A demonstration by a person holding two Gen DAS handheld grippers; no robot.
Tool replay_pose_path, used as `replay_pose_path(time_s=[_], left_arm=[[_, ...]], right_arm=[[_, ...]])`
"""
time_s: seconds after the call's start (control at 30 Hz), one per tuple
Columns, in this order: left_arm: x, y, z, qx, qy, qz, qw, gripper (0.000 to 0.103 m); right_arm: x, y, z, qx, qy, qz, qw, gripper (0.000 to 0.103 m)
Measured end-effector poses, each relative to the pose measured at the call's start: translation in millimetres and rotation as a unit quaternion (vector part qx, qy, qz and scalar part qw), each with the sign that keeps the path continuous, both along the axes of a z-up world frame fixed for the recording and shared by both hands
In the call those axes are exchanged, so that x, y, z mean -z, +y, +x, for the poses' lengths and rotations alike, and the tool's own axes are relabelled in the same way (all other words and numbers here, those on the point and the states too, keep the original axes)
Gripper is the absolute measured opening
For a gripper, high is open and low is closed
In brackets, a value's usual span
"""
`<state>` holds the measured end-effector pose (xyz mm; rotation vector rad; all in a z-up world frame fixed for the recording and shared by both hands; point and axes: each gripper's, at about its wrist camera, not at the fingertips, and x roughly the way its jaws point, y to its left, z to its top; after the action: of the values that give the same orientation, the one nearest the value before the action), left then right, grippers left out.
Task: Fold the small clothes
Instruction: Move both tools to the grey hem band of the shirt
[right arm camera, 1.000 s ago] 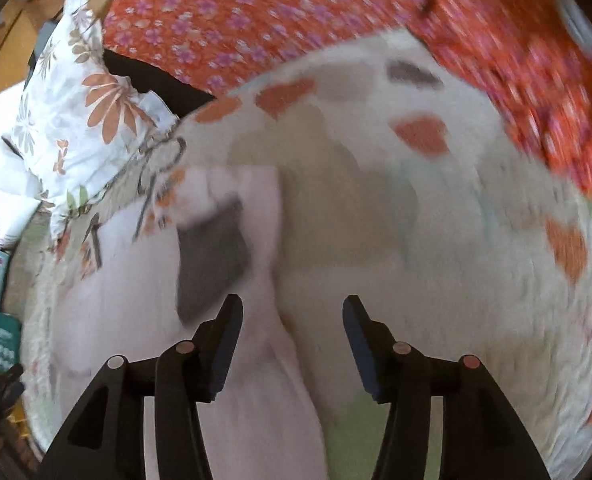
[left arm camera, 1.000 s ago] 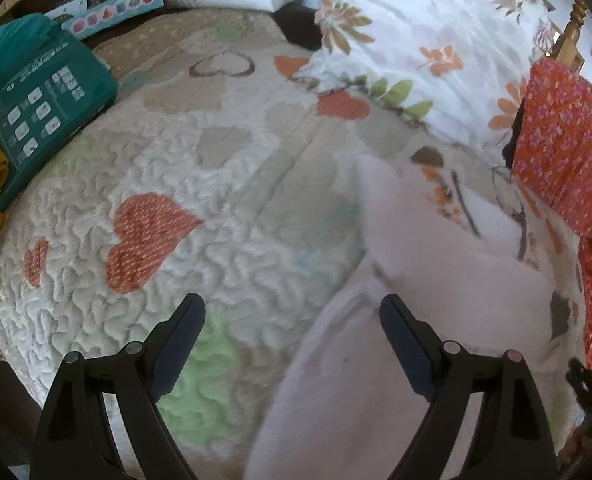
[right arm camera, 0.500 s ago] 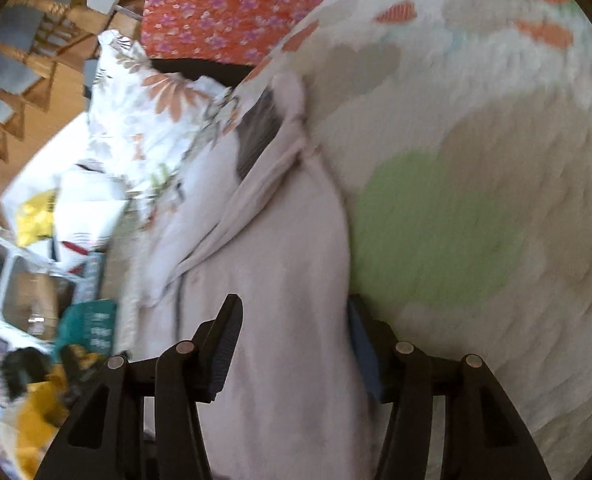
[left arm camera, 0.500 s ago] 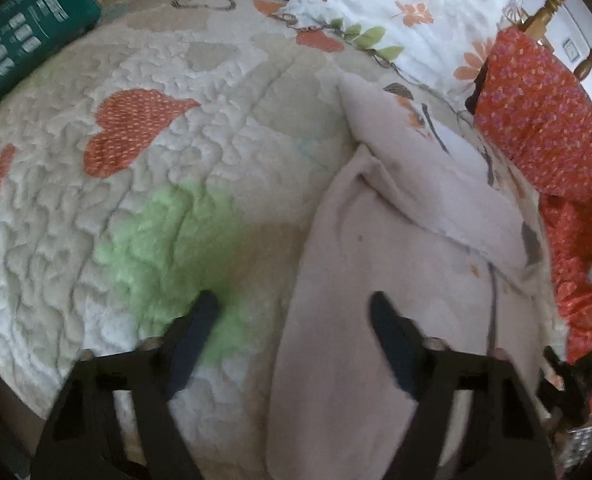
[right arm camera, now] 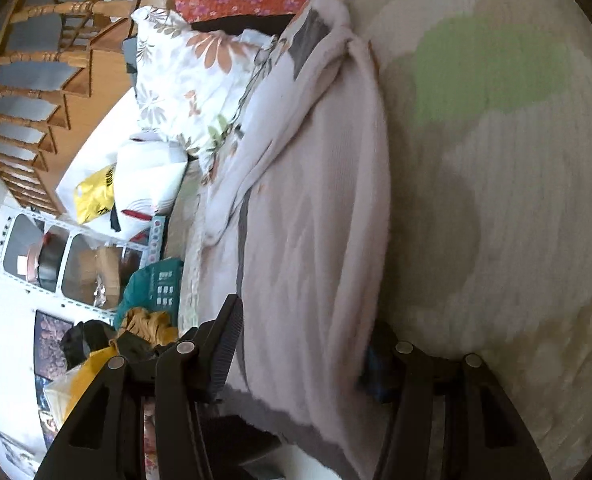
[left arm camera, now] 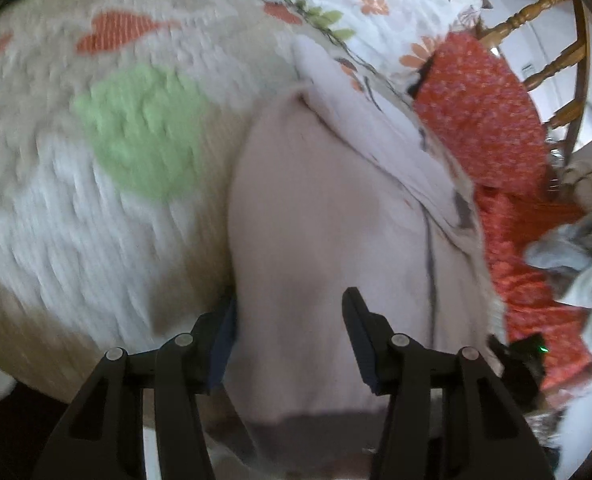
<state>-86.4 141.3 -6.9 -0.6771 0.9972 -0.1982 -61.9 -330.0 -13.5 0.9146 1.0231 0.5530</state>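
On the heart-print quilt [left arm camera: 96, 208], pale pink garment [left arm camera: 315, 216] lying partly doubled, one flap over its far side; left gripper [left arm camera: 292, 332] spread wide astride its near hem, right gripper [right arm camera: 303, 344] likewise wide around the same hem, neither pinching yet; most folding seemingly left

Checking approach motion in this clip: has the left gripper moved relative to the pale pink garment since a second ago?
Yes. The left gripper has advanced onto the pale pink garment; the green patch has shifted away.
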Motion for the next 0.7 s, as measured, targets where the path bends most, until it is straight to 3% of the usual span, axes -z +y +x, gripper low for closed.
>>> replay_pose_path(time_s=[0.13, 0.3, 0.43, 0.7], left_arm=[[12, -12, -18, 0.018, 0.016, -0.033, 0.9992, 0.051], [16, -26, -34, 0.026, 0.024, -0.011, 0.9993, 0.051], [24, -34, -42, 0.032, 0.037, -0.016, 0.9987, 0.052], [32, -45, -52, 0.038, 0.051, -0.012, 0.9979, 0.049]], right_arm=[[5, 13, -14, -0.019, 0.005, 0.010, 1.000, 0.058], [8, 20, -26, -0.025, 0.012, 0.016, 1.000, 0.057], [16, 21, -37, -0.033, 0.025, 0.029, 0.999, 0.054], [25, 40, -59, -0.048, 0.042, 0.004, 0.998, 0.042]])
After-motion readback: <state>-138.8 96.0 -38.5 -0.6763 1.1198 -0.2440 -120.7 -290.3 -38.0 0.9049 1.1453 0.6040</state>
